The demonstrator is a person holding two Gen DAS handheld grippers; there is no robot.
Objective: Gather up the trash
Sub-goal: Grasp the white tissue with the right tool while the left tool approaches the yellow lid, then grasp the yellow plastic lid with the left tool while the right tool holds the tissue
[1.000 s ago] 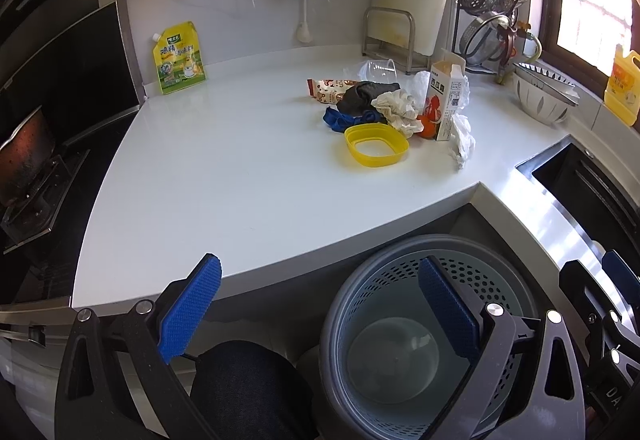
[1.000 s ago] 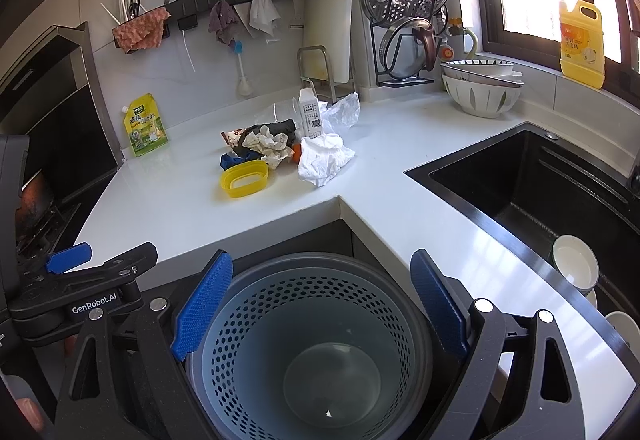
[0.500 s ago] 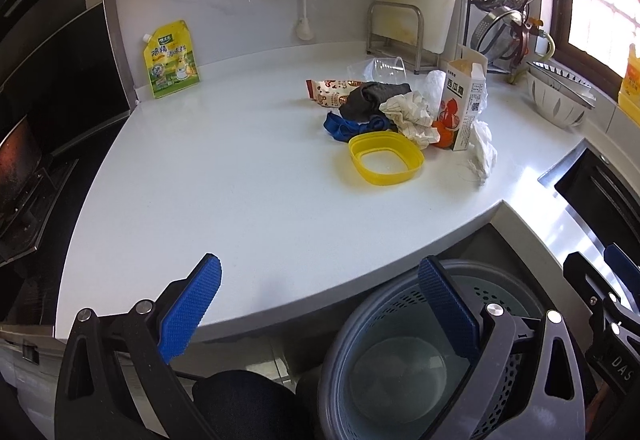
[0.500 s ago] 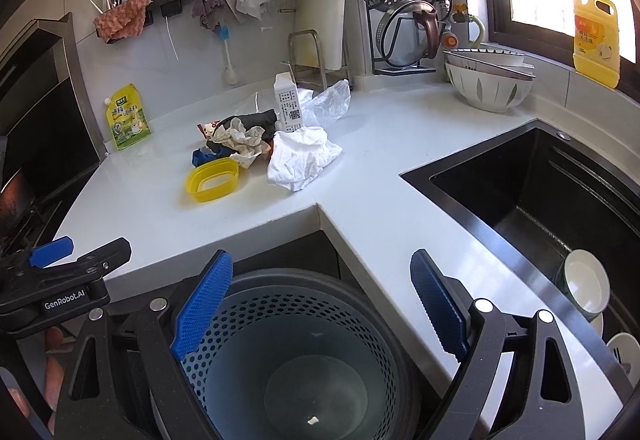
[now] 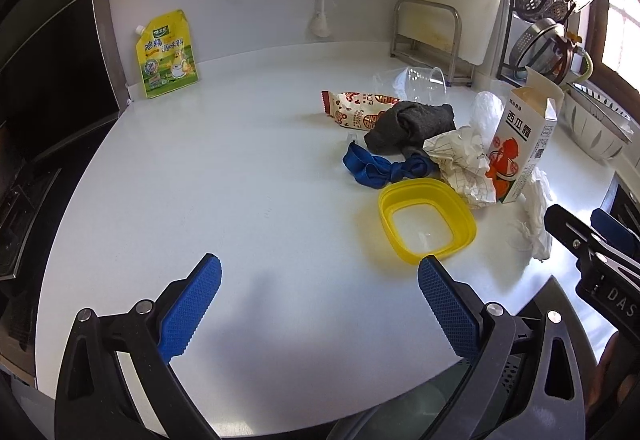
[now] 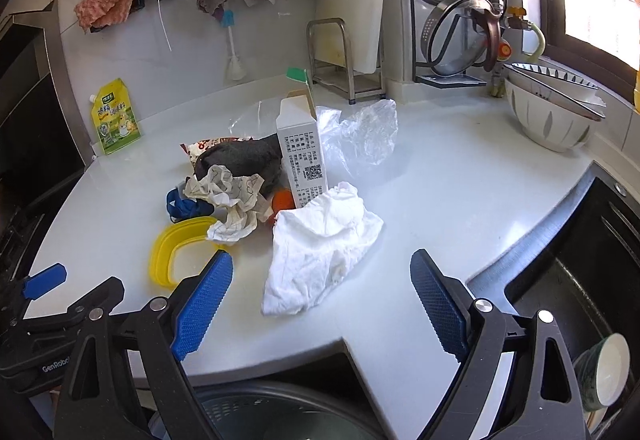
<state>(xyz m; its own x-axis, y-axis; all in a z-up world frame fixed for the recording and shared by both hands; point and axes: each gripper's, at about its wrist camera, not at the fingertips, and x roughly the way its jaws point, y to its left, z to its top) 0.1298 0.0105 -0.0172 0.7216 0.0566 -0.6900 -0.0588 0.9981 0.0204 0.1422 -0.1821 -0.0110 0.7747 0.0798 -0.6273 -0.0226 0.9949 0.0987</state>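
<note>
I have both tools spread wide with nothing between their pads. My left tool (image 5: pixel 318 286) hangs over bare white desk (image 5: pixel 240 179), its right pad close to the near rim of the yellow plastic lid (image 5: pixel 427 220). My right tool (image 6: pixel 320 286) sits low over the desk edge, and the crumpled white tissue (image 6: pixel 320 246) lies just ahead of it, roughly between the two blue pads but not touched by either. The trash is bunched together near the middle of the desk: behind the tissue stands an opened white carton (image 6: pixel 302 155), upright, with an orange item (image 6: pixel 282 200) at its base that I cannot identify. Left of the carton I see a crumpled sheet of lined paper (image 6: pixel 232 201) overlapping the yellow lid's far edge, a blue band (image 5: pixel 384 167), a dark grey cloth (image 5: pixel 412 125) and a red-and-white snack wrapper (image 5: pixel 356 107) behind that. A clear plastic bag (image 6: pixel 360 137) lies to the right of the carton. A yellow pouch (image 5: pixel 167 53) leans against the back wall, well apart from the pile. The rim of a grey perforated bin (image 6: pixel 276 414) shows below the desk edge.
</note>
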